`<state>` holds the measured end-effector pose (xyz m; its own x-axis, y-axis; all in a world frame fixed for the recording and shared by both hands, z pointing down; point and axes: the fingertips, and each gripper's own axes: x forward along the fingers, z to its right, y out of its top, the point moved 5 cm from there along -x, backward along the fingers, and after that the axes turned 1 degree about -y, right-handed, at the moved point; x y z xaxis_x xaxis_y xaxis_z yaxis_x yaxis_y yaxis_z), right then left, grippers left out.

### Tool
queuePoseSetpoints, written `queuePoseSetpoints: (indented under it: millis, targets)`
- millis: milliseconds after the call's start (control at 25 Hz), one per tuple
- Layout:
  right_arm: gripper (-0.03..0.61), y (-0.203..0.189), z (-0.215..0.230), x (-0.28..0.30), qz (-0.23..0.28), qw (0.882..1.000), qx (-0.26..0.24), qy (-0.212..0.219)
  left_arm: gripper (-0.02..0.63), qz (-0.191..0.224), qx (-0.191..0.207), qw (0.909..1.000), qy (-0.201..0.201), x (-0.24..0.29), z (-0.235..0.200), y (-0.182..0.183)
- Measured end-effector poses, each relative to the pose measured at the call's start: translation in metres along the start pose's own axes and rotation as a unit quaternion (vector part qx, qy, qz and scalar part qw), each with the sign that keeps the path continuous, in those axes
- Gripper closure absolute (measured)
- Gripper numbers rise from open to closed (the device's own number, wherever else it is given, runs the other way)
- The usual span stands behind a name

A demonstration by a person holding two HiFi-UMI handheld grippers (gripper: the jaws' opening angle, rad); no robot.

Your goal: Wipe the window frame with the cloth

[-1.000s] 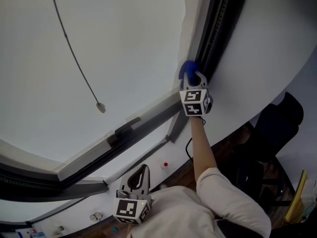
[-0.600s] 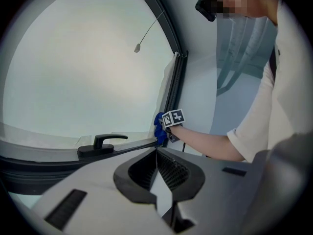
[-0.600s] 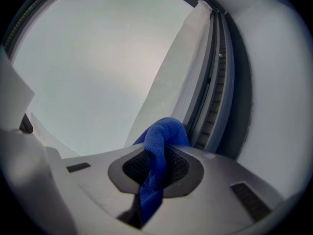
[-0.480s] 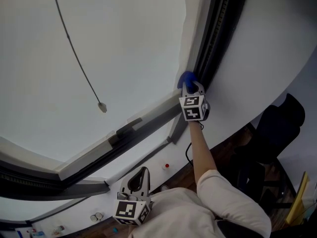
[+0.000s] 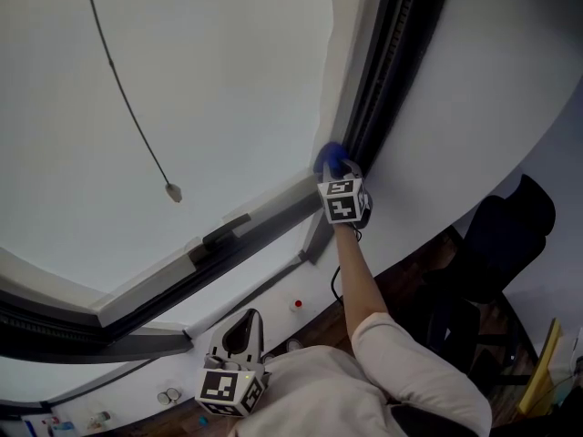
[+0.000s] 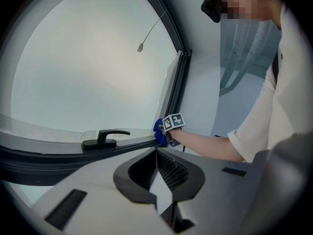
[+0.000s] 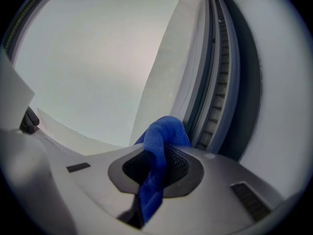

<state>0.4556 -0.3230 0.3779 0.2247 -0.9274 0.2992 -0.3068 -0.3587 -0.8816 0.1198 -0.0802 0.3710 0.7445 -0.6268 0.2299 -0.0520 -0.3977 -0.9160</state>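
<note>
The right gripper (image 5: 333, 167), at the centre of the head view, pinches a crumpled blue cloth (image 5: 329, 157). In the right gripper view the fabric (image 7: 164, 136) bunches over the pads and hangs down between them. The cloth lies against the dark grey window frame (image 5: 378, 80), low on the upright that climbs to the upper right, just above the corner where it meets the sloping lower rail. The left gripper (image 5: 244, 328), at the bottom of the head view beside the person's white shirt, has its jaws pressed together on nothing. A black lever handle (image 6: 104, 137) sits on the lower rail, left of the cloth.
</note>
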Motion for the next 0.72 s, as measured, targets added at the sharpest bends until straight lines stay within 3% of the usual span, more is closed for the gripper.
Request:
queuePoseSetpoints:
  millis: [400,720]
  targets:
    - [0.525,-0.026,-0.01,0.008,-0.03,0.999,-0.01,0.022,0.603,-0.003,0.001,1.0,0.006,0.001,0.008,-0.003]
    - [0.525,-0.05,-0.022,0.016,-0.062,0.996,-0.046,0.053,0.603,-0.006,-0.001,0.9998,0.021,0.0,0.014,-0.006]
